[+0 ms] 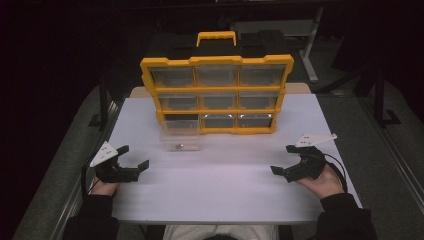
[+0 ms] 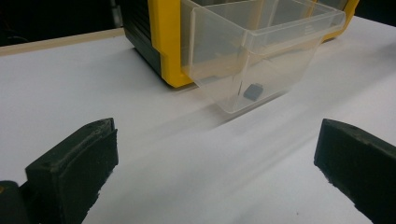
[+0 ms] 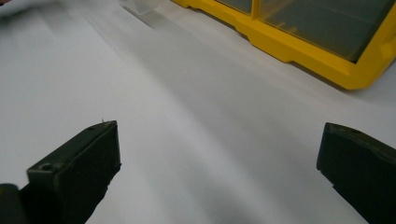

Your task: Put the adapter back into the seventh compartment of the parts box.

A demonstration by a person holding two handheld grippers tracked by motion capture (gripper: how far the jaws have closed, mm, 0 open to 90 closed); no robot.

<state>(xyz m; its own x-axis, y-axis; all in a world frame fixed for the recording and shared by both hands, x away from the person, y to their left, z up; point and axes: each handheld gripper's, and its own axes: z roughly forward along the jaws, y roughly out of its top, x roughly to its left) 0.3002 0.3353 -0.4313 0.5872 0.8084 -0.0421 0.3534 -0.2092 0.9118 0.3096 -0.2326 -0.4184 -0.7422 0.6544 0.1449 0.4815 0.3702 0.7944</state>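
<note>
Clear plastic drawer (image 1: 180,136), thin-walled w/ boxy tapered sides, sits on the matte white table (image 1: 225,190) just in front of the yellow organiser (image 1: 216,95), at its lower-left slot. Small dark grey block (image 2: 253,91) inside; can't tell what it is. Left gripper (image 1: 134,157) near-left, right gripper (image 1: 283,159) near-right, both w/ rough black jaws spread, empty, well apart from drawer. Organiser's far edge cut off in gripper views.

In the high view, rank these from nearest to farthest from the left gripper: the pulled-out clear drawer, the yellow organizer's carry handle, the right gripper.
From the left gripper:
1. Clear drawer, just ahead and to its right, at the organizer's bottom-left slot.
2. Right gripper, across the table on the right side.
3. Carry handle, at the top of the yellow organizer, farthest back.
</note>
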